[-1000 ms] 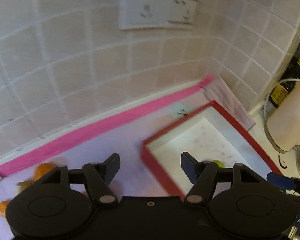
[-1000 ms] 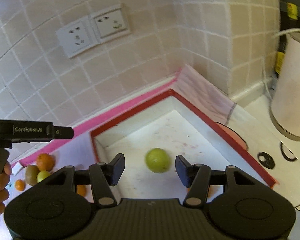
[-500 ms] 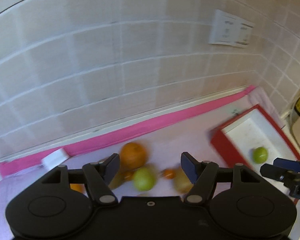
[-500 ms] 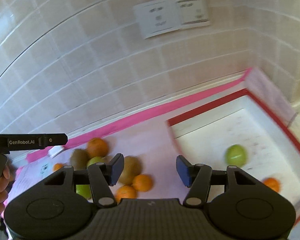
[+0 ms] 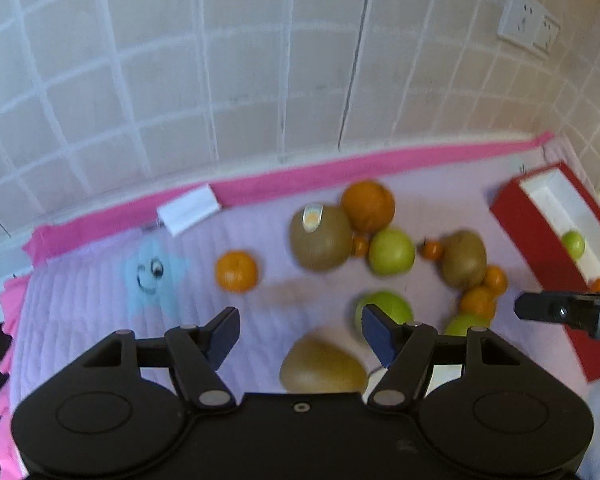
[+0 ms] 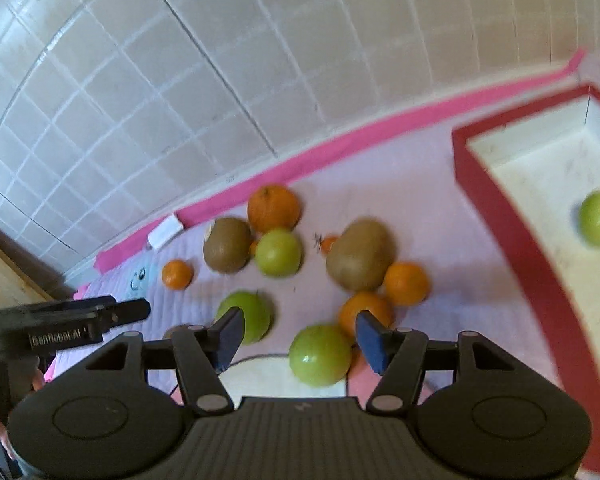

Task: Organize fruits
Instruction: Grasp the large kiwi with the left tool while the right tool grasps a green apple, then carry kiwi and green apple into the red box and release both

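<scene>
Looking down over the loose pile of round fruit on the lilac quilted mat, I see two brown fuzzy kiwis, one with a sticker and one further right, a large orange, a green apple between them, and a small mandarin lying apart to the left. A third kiwi sits closest to me, just ahead of my left gripper. Its blue-padded jaws stand wide apart with nothing between the pads, touching nothing.

My right gripper has just been opening its jaws; they are apart, and a shiny green apple shows in the gap, though no pad presses on it. Another green apple lies behind its left finger and two oranges lie beside its right finger.

To the right stands the red-walled box with a white inside; one green apple already lies in it. A pink border strip runs along the beige tiled wall, which carries a white double socket.
</scene>
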`<state>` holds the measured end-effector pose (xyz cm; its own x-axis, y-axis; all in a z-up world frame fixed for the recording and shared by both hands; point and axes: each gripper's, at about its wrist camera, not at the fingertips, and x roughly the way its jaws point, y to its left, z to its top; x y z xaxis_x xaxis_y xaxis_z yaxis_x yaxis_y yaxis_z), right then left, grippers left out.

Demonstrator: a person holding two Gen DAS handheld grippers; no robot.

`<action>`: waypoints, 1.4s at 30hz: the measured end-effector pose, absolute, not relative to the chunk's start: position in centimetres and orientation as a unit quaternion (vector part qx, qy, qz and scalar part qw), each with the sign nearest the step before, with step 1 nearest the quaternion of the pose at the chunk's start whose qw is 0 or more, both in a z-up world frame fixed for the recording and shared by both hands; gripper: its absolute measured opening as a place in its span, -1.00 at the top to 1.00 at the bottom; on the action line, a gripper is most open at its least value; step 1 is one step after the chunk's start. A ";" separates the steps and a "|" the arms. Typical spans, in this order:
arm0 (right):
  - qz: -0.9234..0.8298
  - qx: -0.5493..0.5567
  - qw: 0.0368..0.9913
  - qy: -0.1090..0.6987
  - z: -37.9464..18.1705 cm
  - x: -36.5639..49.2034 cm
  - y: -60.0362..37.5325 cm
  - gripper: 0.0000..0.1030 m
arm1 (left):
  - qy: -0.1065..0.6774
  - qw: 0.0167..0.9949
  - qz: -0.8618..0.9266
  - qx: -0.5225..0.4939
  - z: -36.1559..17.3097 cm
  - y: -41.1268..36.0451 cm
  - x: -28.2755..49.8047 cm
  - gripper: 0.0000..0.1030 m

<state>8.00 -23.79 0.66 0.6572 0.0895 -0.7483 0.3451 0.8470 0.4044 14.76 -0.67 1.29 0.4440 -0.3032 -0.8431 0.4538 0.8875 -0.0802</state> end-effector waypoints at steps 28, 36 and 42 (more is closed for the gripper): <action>-0.094 0.323 0.858 0.388 -7.6 9.2 -22.6 -0.08 | 0.477 0.815 -0.283 0.166 -7.0 -3.3 13.2 -0.57; -0.100 0.285 0.872 0.384 -7.4 8.7 -21.7 0.02 | 0.466 0.837 -0.263 0.118 -7.2 -2.7 13.0 -0.56; -0.084 0.292 0.873 0.381 -6.4 8.2 -21.8 0.02 | 0.473 0.842 -0.248 0.076 -6.6 -2.3 13.2 -0.55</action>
<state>8.15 -21.81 -6.40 0.6959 0.0751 -0.7142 0.3690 0.8158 0.4453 13.22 -2.30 -6.59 0.4305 -0.3454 -0.8339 0.4888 0.8659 -0.1063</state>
